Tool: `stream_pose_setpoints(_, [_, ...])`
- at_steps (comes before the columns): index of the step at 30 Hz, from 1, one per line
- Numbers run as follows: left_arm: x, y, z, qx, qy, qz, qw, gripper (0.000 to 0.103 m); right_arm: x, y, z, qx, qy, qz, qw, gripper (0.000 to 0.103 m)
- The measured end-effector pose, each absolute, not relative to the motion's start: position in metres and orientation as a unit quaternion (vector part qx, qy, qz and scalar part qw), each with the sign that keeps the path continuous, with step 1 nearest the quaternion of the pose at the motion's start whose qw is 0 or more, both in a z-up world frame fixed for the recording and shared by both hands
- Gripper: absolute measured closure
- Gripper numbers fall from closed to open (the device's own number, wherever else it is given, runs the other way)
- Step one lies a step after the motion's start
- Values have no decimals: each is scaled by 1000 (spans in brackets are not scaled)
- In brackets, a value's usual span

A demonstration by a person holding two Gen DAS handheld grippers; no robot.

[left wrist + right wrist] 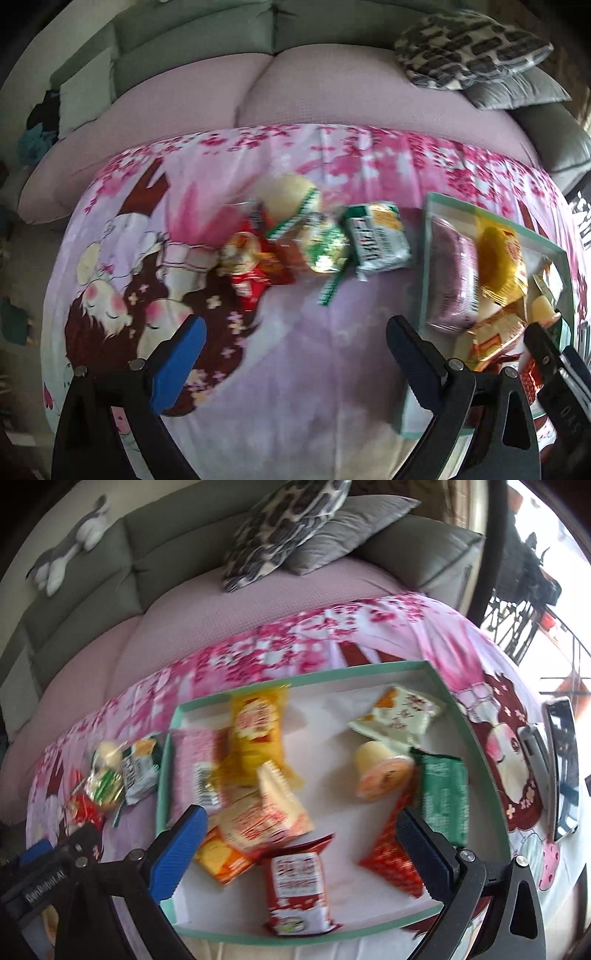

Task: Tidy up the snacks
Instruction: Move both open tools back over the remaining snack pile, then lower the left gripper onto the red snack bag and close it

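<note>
Pink cartoon cloth (pixel 295 350) covers the surface in front of a grey-green sofa (pixel 192 48), and the snacks are spread on it. The left gripper (pixel 295 362) hangs above bare cloth with its jaws wide apart and nothing between them. The loose pile lies ahead of it, beyond the fingertips: a red packet (pixel 251 277), a green and white wrapped sweet (pixel 327 243) and a green and white biscuit packet (pixel 376 236), all touching or nearly so. To the right of this gripper sits the mint-edged tray (pixel 476 738).

The right gripper (pixel 299 845) is over the tray, jaws also apart, holding nothing. Just ahead and between its fingers lies a red and white packet (pixel 295 890). Beside the left finger is a cream packet (pixel 266 812), on an orange one (pixel 221 860); by the right finger a dark green packet (pixel 443 794) and a jelly cup (pixel 380 771). Farther back lie a yellow packet (pixel 258 723) and a pink packet (pixel 195 768)
</note>
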State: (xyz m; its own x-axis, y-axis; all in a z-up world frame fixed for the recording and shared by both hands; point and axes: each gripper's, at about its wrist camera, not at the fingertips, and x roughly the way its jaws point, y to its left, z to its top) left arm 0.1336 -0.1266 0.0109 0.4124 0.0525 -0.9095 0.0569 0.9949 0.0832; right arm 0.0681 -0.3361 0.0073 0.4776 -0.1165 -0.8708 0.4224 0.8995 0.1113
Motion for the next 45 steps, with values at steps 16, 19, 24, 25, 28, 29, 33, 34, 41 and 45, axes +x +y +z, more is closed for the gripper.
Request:
stream_pose_setpoints(16, [154, -32, 6, -40, 550, 68, 831, 5, 84, -263, 6, 98, 489, -84, 863, 0])
stream_pose_setpoints(19, [158, -21, -2, -59, 561, 68, 823, 5, 87, -253, 5, 91, 490, -78, 864, 0])
stream_pose_setpoints(24, [164, -14, -11, -77, 568, 62, 817, 5, 99, -240, 0, 80, 497, -68, 862, 0])
stream_pose_setpoints(25, [166, -14, -12, -81, 568, 59, 817, 5, 103, -239, 0, 80, 498, -67, 861, 0])
stream_pose_setpoints(28, [171, -12, -13, -95, 568, 49, 816, 5, 112, -236, 0, 85, 501, -63, 859, 0])
stream_pose_setpoints(29, [173, -11, -15, -98, 569, 46, 815, 5, 116, -236, 0, 87, 501, -62, 859, 0])
stream_pose_setpoints(33, [179, -9, -20, -114, 570, 39, 813, 5, 129, -234, 1, 90, 501, -60, 858, 0])
stream_pose_setpoints(34, [180, -9, -21, -117, 569, 40, 813, 5, 132, -234, 1, 90, 503, -60, 858, 0])
stream_pose_setpoints(41, [189, -3, -34, -167, 572, 36, 802, 4, 150, -232, 1, 85, 506, -55, 857, 0])
stream_pose_setpoints(45, [195, -2, -35, -185, 559, 28, 808, 4, 158, -228, 0, 82, 502, -53, 859, 0])
